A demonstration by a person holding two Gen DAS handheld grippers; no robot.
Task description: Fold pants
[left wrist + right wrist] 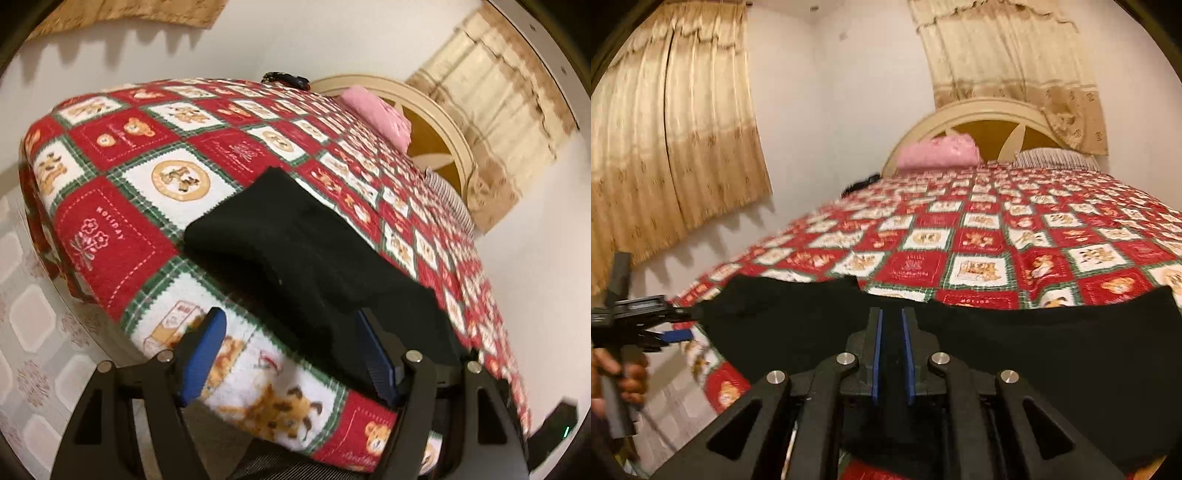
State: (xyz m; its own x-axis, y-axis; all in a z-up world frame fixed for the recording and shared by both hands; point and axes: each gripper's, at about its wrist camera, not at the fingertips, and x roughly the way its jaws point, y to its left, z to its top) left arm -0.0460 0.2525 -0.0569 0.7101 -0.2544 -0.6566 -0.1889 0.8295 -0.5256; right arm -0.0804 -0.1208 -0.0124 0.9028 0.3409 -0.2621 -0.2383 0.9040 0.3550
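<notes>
Black pants [314, 258] lie folded over at the near edge of a bed with a red, white and green bear-print blanket [155, 177]. My left gripper [288, 332] is open, its blue pads wide apart; the right pad touches the pants' near edge and the left pad is over the blanket. In the right wrist view the pants [1034, 339] spread across the foreground. My right gripper [891, 325] has its blue pads closed on a fold of the black cloth. The left gripper [670, 328] shows at the left, at the pants' left corner.
A pink pillow [938, 151] and a striped pillow [1052, 157] rest against the cream headboard [979, 110]. Gold curtains [672, 147] hang on the walls. A small dark object [286, 79] lies at the bed's far edge. Tiled floor [29, 314] lies left of the bed.
</notes>
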